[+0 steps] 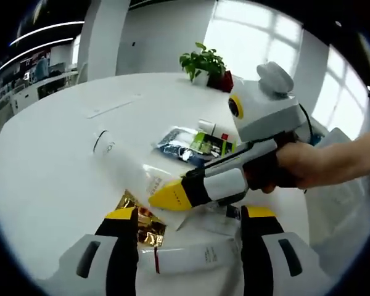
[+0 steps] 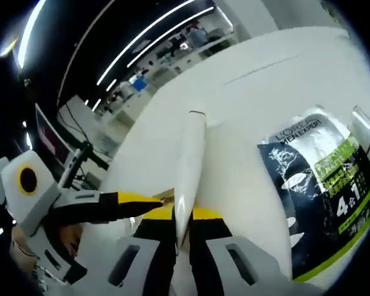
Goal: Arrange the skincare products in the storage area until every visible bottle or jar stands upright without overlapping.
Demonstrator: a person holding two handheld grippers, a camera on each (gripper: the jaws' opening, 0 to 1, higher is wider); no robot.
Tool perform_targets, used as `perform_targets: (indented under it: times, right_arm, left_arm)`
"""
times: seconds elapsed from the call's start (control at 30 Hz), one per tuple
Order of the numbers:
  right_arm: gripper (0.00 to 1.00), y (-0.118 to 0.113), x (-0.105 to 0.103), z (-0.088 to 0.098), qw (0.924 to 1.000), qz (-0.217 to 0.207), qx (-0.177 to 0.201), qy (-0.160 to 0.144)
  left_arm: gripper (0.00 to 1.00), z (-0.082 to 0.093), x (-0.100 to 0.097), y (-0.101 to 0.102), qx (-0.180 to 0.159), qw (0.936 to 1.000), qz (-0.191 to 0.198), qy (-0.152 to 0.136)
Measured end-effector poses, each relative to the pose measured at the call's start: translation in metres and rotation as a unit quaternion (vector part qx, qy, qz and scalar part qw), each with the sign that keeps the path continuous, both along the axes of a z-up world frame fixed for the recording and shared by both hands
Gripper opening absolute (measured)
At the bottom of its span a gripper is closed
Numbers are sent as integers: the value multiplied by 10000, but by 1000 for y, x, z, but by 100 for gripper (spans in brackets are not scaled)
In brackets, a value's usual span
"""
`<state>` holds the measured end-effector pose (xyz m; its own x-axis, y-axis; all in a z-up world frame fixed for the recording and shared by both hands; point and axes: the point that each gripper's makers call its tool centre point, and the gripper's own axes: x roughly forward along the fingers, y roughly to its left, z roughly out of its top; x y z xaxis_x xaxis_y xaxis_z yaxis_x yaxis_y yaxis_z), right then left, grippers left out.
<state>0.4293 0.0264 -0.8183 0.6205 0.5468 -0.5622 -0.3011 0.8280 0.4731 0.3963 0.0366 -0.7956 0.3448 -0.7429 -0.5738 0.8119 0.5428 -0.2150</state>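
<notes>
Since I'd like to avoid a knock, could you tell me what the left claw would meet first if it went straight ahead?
Probably the white tube lying crosswise between its jaws, just ahead; the right claw sits beyond, though depth is unclear.

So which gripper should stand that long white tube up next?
Right, probably. The right gripper is already shut on the white tube, which lies across the white table. The left gripper is open and holds nothing, above another white tube.

A white round table (image 1: 55,154) carries a potted plant (image 1: 205,65), a sachet pack (image 1: 194,143) and a gold packet (image 1: 145,225).
</notes>
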Motion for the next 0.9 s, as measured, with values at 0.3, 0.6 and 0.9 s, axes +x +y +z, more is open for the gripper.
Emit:
perform_targets:
  times: [0.3, 0.6, 0.9]
  right_arm:
    - [4, -9, -1, 7, 9870, 910, -1209, -541]
    - [4, -15, -10, 26, 9429, 1900, -2459, -1201]
    - [3, -17, -19, 48, 8885, 2687, -3264, -1786]
  left_arm:
    - [58, 8, 3, 15, 190, 9993, 55, -306]
    - [51, 21, 1, 21, 442, 9967, 83, -677]
    - [52, 25, 5, 35, 1182, 9824, -121, -1444]
